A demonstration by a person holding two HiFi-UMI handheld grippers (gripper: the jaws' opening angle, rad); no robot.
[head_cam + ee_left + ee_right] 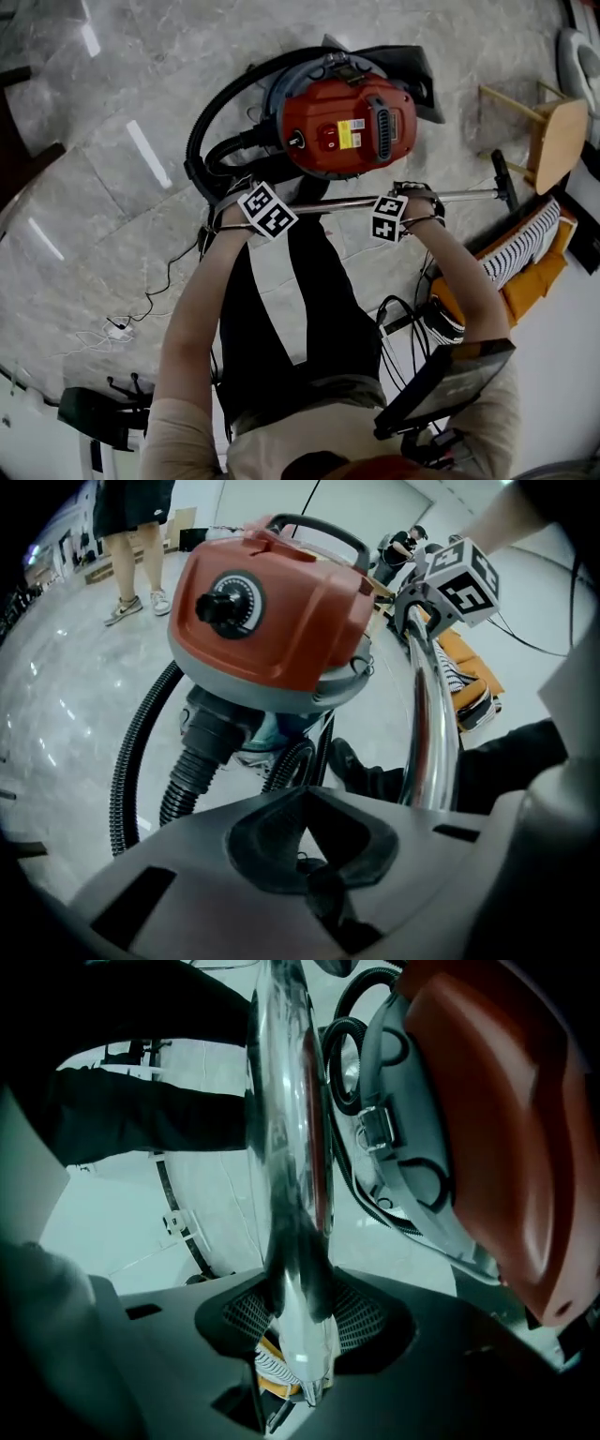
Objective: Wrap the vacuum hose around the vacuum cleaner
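Note:
The red vacuum cleaner [347, 127] stands on the marble floor ahead of me, and its black ribbed hose [211, 122] loops round its left side. A chrome wand tube [347, 202] lies level across the front of the cleaner. My right gripper [412, 192] is shut on that tube [286, 1147], which runs straight out from between the jaws [300, 1335]. My left gripper [239, 190] sits at the tube's left end, by the hose. Its jaws [314, 855] are shut with nothing seen between them. The tube [429, 714] passes just to their right, and the cleaner [272, 611] and hose [127, 761] lie ahead.
The wand's floor nozzle [504, 180] lies at the right, near a wooden stool [553, 131] and a striped and orange bundle [525, 253]. Thin cables [141, 309] trail over the floor at the left. A person [131, 536] stands beyond the cleaner.

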